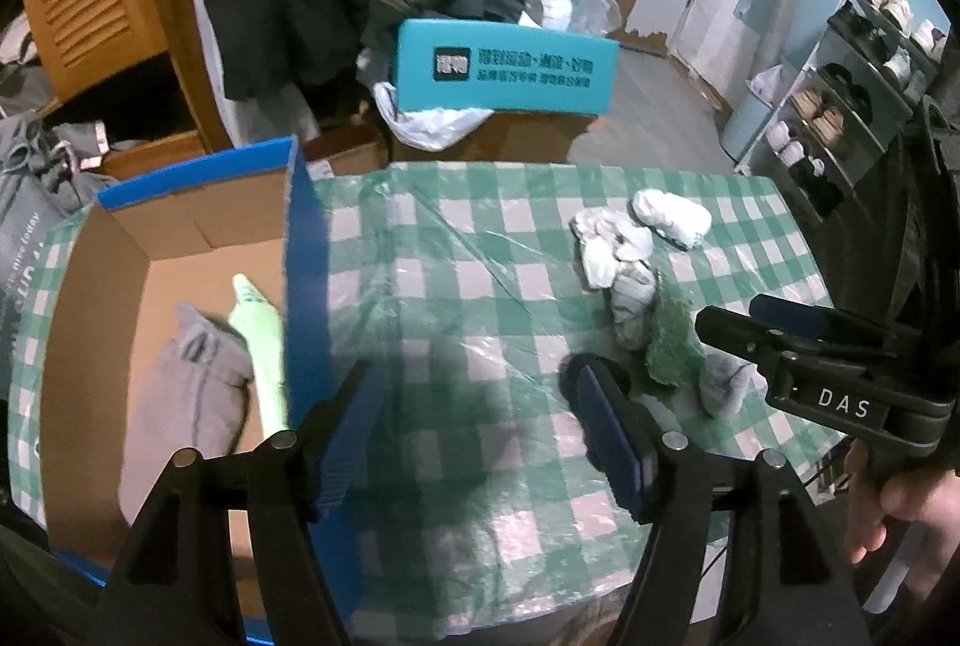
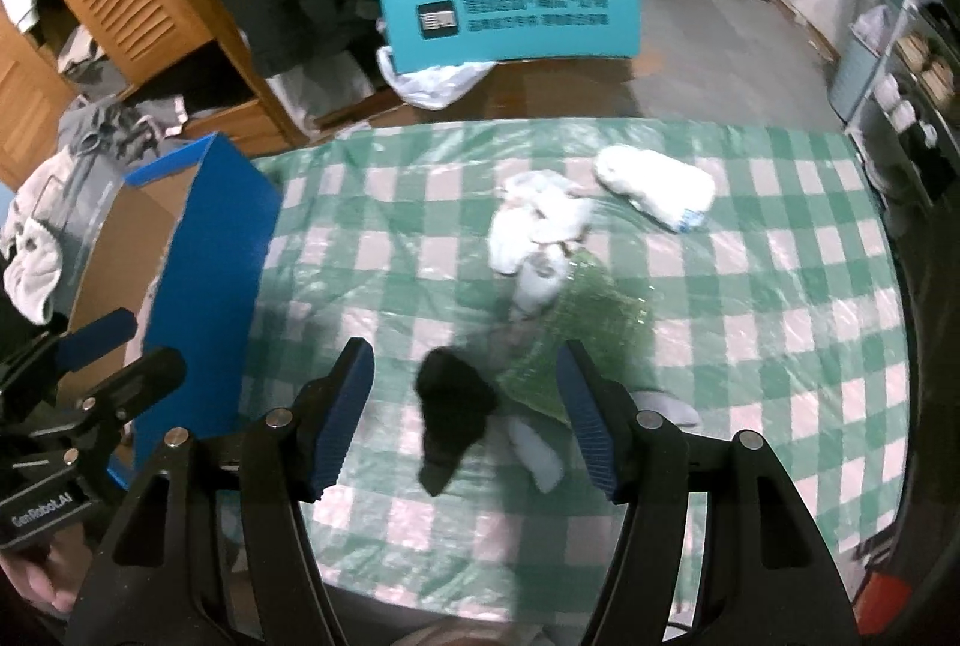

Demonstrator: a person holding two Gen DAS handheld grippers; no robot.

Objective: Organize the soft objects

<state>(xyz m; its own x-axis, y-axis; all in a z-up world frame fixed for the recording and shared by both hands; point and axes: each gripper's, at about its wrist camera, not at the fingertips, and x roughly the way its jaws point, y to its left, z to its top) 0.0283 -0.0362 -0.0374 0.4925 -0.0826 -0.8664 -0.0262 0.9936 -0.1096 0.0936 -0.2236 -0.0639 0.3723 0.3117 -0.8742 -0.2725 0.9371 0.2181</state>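
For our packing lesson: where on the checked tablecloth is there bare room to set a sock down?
Bare cloth lies between the blue-sided cardboard box and the sock pile, and along the table's far edge. Crowded: around the black sock, green knitted cloth and white socks.

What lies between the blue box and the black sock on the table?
Only bare checked tablecloth; nothing lies between the blue box and the black sock. The right wrist view shows this best.
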